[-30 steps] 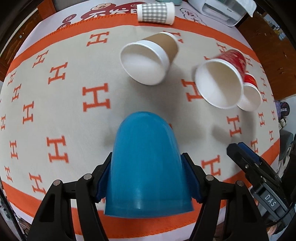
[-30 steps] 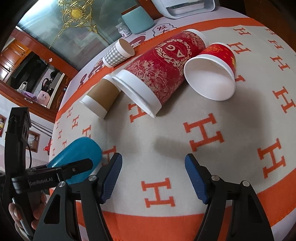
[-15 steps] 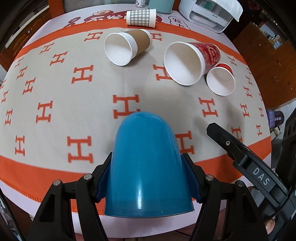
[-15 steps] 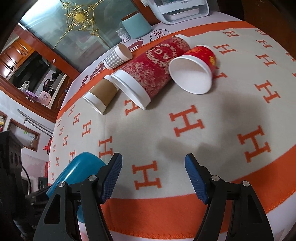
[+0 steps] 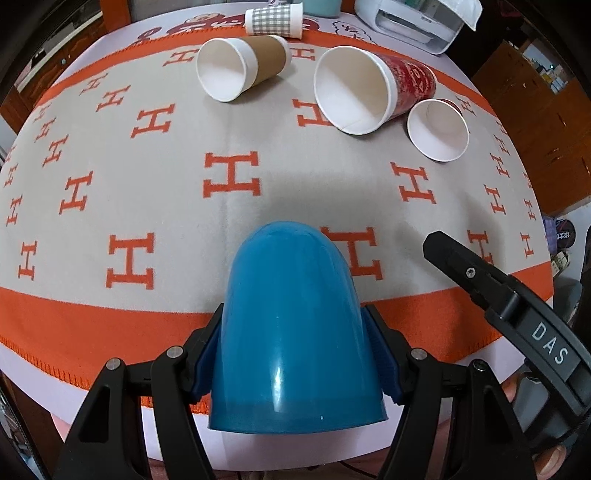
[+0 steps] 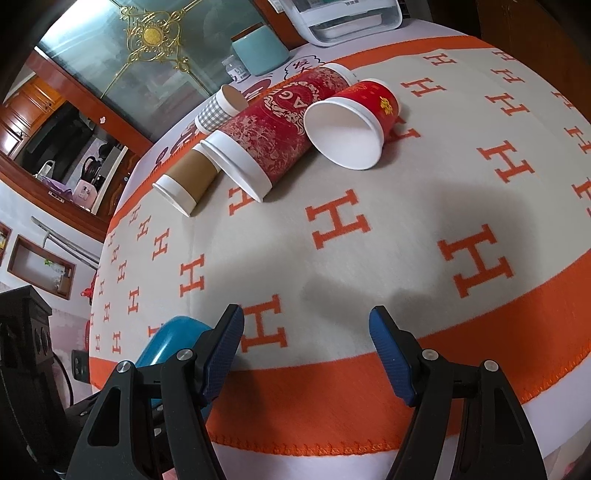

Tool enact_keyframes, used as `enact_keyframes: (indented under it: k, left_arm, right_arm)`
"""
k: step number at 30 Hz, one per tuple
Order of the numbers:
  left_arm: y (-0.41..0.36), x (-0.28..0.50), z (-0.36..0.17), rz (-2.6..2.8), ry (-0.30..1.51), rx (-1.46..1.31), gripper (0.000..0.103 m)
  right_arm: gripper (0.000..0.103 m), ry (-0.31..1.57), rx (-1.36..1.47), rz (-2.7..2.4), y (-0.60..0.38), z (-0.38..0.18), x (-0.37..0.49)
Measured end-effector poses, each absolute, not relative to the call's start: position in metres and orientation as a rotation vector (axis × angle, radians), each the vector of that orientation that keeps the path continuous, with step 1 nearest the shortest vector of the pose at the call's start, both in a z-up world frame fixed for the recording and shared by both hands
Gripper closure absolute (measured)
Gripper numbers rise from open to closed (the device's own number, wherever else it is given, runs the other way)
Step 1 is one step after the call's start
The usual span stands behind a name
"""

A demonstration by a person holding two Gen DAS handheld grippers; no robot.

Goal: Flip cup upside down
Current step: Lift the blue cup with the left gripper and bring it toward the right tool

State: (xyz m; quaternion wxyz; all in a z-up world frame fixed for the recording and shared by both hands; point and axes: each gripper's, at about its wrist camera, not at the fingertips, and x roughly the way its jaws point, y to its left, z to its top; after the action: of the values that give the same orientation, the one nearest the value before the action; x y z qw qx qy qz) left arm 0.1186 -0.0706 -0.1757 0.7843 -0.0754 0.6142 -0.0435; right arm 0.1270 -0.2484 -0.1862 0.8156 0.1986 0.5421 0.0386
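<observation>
While clamped by the left gripper (image 5: 295, 354), blue cup (image 5: 291, 332) above the blanket (image 5: 147, 192); right gripper (image 6: 306, 354) agape, empty.

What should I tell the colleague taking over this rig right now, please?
Left gripper: shut on the blue cup, held above the near orange border of the blanket, closed end pointing away from the camera.
Right gripper: open, holding nothing, above the same near edge.
Lying on their sides at the far end: brown cup, tall red cup, small red cup, checked cup.
Done: blue cup picked up.
Left: set it mouth-down on the blanket, release.
</observation>
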Motion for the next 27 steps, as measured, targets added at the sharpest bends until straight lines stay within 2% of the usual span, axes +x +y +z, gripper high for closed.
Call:
enact_keyframes:
  k: [4,7,10,27]
  left_arm:
    - [-0.072,0.12,-0.177,-0.103,1.338,-0.169,0.033]
    - [-0.071,0.118,-0.171,-0.103,1.325,-0.164,0.022]
    - [-0.07,0.117,-0.162,-0.104,1.299,-0.16,0.019]
    - [-0.038,0.099,-0.133,-0.106,1.24,-0.168,0.017]
  right_arm:
    - [0.031,1.161,0.431,0.08,-0.252,-0.187,0.125]
    - [0.031,1.16,0.438,0.082,-0.255,-0.186,0.123]
    - [0.031,1.159,0.44,0.083,-0.256,-0.185,0.123]
    - [0.031,1.168,0.42,0.149,-0.244,-0.173,0.113]
